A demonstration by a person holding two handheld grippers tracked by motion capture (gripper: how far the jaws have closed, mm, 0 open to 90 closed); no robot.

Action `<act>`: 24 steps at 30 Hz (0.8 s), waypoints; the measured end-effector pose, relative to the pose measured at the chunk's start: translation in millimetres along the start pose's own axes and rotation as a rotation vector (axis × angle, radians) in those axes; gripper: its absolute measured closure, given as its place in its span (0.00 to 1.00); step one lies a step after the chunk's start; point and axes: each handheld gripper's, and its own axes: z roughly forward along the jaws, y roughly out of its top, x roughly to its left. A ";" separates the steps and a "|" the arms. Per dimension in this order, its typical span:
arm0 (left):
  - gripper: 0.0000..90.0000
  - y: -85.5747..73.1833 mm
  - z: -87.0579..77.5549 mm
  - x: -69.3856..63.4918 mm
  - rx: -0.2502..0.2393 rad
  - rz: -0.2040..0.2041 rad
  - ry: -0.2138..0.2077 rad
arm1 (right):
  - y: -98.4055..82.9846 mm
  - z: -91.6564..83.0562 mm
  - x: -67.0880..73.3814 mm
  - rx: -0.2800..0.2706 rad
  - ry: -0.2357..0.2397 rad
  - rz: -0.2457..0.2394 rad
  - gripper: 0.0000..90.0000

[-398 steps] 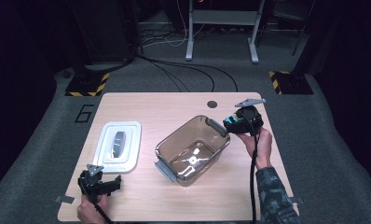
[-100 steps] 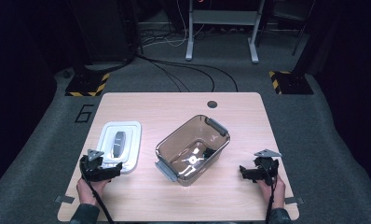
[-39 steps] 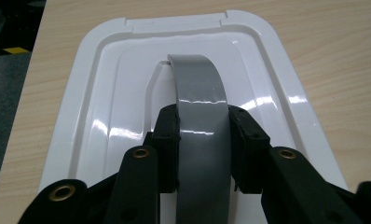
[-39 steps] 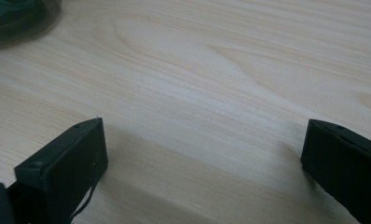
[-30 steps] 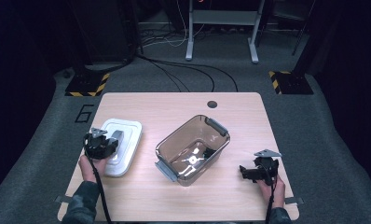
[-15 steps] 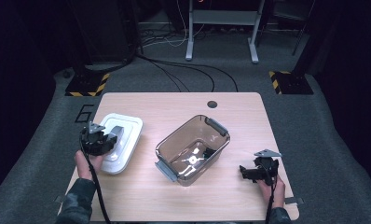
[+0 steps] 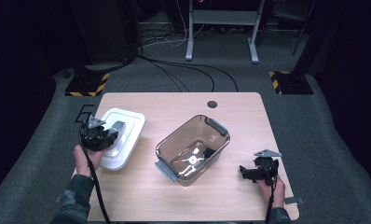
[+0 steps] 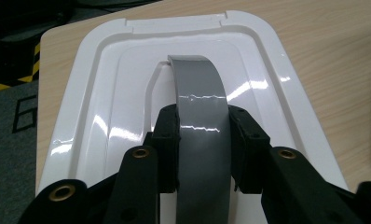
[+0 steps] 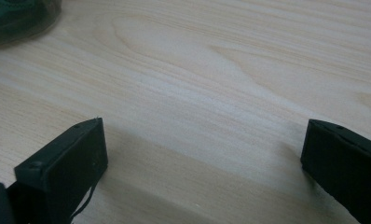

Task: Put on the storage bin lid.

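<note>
A white lid [image 7: 123, 136] [image 8: 104, 116] with a grey handle [image 8: 202, 121] is at the table's left. My left gripper [image 7: 103, 136] [image 8: 203, 144] is shut on that grey handle, one jaw on each side, and holds the lid raised and tilted off the table. A clear brownish tub [image 7: 193, 149] with grey end handles stands open at the table's middle. My right gripper [image 7: 247, 171] [image 9: 202, 154] rests open near the front right corner, its jaws wide apart over bare wood, nothing between them.
The wooden table [image 7: 174, 107] has a dark round hole [image 7: 212, 104] at its back edge. Grey carpet, cables and a metal stand [image 7: 221, 28] lie beyond. A corner of the tub [image 9: 20, 18] shows at the upper left of the right gripper view.
My left gripper has risen with the lid, whose near end has lifted off the table and shifted slightly toward the back left. The right gripper has stayed put.
</note>
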 end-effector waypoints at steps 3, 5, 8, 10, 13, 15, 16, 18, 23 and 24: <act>0.75 4.0 -2.2 -1.3 -0.001 0.011 -0.006 | 0.0 0.0 0.0 0.000 0.000 0.000 0.00; 0.75 6.1 -3.5 -1.9 -0.012 0.008 -0.010 | 0.0 0.0 0.0 0.000 0.000 0.000 0.00; 0.75 10.6 -7.1 -2.9 -0.002 0.023 -0.016 | 0.0 0.0 0.0 0.000 0.000 0.000 0.00; 0.75 12.7 -8.6 -4.6 -0.010 0.029 -0.019 | 0.0 0.0 0.0 0.000 0.000 0.000 0.00; 0.75 16.6 -11.8 -7.2 -0.010 0.042 -0.026 | 0.0 0.0 0.0 0.000 0.000 0.000 0.00; 0.75 18.9 -13.3 -8.3 -0.011 0.046 -0.028 | 0.1 0.0 0.0 0.001 0.000 0.000 0.00; 0.75 20.2 -14.6 -8.6 -0.004 0.049 -0.031 | 0.0 0.0 0.0 0.001 0.000 0.000 0.00; 0.75 23.7 -16.3 -9.5 -0.010 0.057 -0.033 | 0.1 0.0 0.0 0.001 0.000 0.000 0.00; 0.75 33.1 -21.2 -12.1 -0.023 0.064 -0.042 | 0.1 0.0 0.0 0.001 0.000 0.000 0.00; 0.75 35.3 -22.4 -12.8 -0.026 0.069 -0.043 | 0.1 0.0 -0.1 0.001 0.000 0.000 0.00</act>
